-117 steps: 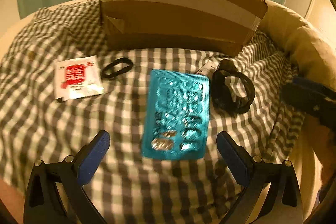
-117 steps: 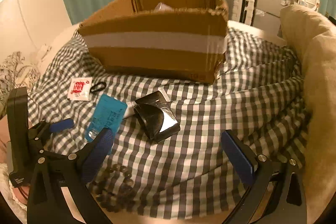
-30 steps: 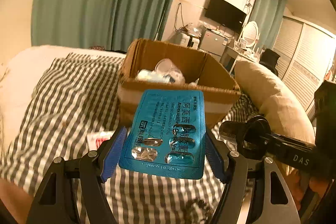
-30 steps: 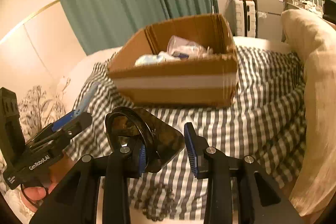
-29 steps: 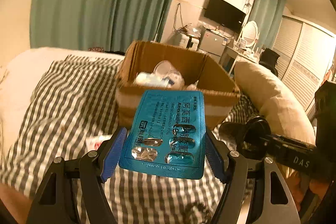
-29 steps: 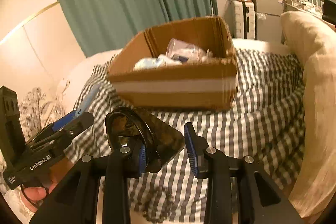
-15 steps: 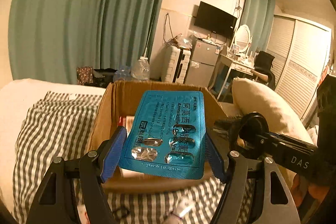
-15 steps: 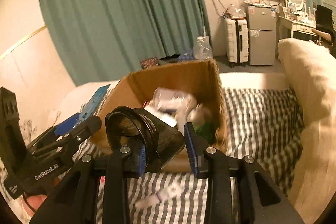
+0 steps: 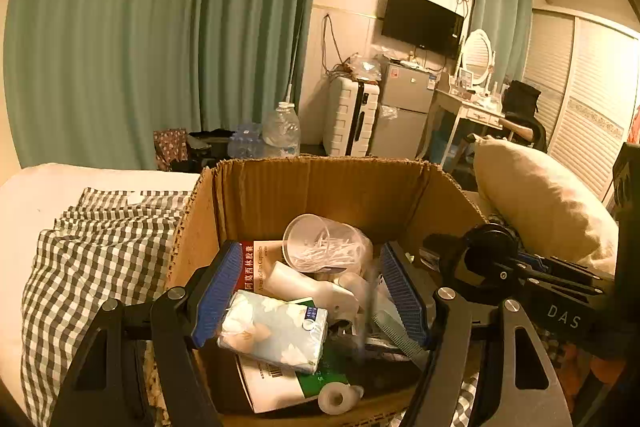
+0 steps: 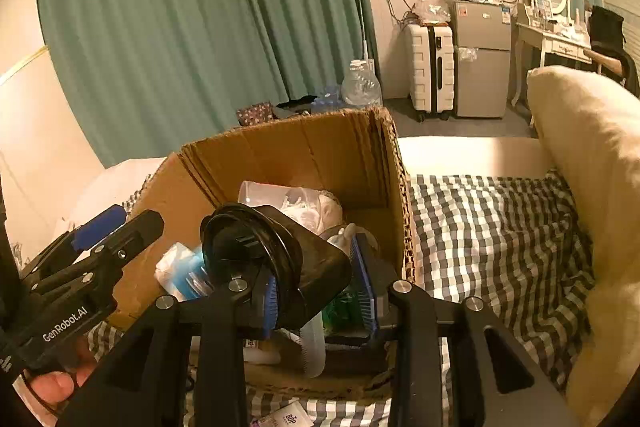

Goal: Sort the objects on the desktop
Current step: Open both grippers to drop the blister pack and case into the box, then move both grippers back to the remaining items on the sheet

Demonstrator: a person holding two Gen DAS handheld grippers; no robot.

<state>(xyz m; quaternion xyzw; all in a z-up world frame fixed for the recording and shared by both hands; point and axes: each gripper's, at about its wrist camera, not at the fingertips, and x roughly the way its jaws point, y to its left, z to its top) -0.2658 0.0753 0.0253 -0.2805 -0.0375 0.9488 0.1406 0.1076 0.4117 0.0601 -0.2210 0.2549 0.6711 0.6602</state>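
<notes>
Right gripper (image 10: 320,297), jaws clamped on the black glossy pouch (image 10: 304,267), hangs over the brown cardboard box (image 10: 320,147); release lies at 6 o'clock. Left gripper (image 9: 310,295) jaws apart.

Inside the cardboard box (image 9: 256,199), a red-and-white medicine carton (image 9: 256,269) carries Chinese characters and a Latin line that looks like "Amoxicillin Capsules". The right gripper's body (image 9: 564,315), beside the box, is marked "DAS", and the left gripper's body (image 10: 66,323) reads "GenRobot.AI". A small white sachet (image 10: 286,419) in front of the box shows "BOP".
</notes>
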